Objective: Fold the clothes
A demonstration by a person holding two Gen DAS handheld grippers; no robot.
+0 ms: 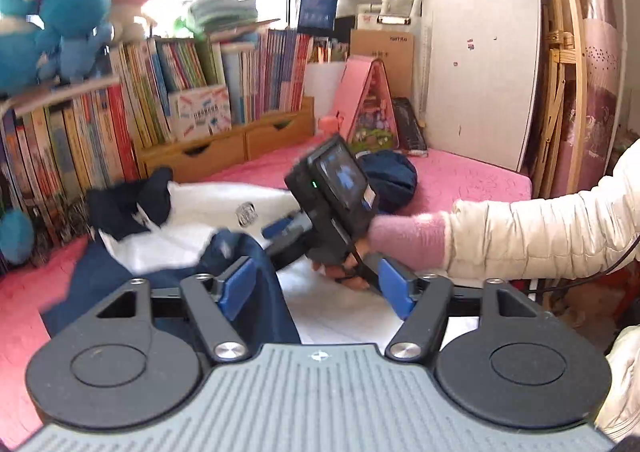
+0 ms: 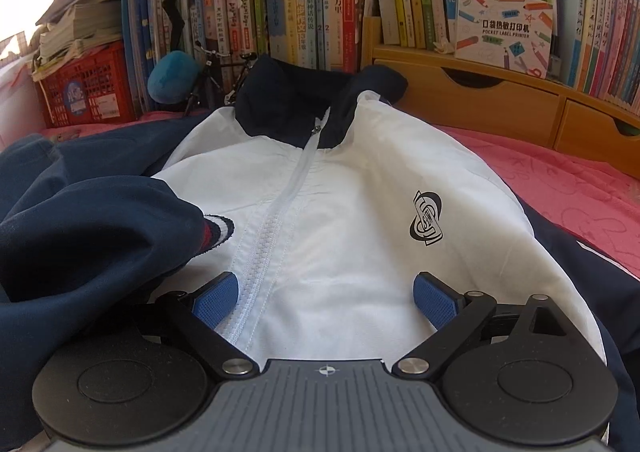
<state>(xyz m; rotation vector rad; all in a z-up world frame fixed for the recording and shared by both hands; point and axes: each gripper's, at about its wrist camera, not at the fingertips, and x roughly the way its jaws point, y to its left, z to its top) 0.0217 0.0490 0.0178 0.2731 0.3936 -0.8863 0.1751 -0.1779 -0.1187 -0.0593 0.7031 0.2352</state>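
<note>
A white and navy zip jacket point(image 2: 340, 220) lies front up on the pink bedspread point(image 2: 580, 188), collar away from me, with a black logo point(image 2: 427, 224) on its chest. One navy sleeve point(image 2: 92, 220) is folded in over the left side. My right gripper point(image 2: 326, 302) is open and empty, low over the jacket's front beside the zip. My left gripper point(image 1: 316, 286) is open and empty above the jacket's point(image 1: 192, 228) near side. The right gripper also shows in the left wrist view point(image 1: 280, 228), held by a hand in a pink cuff.
A wall of books point(image 2: 320, 4) on a wooden drawer shelf point(image 2: 500, 100) runs behind the bed. A red crate point(image 2: 88, 88) stands at the left. A second navy garment point(image 1: 390, 176), a pink toy house point(image 1: 370, 108) and plush toys point(image 1: 56, 12) are nearby.
</note>
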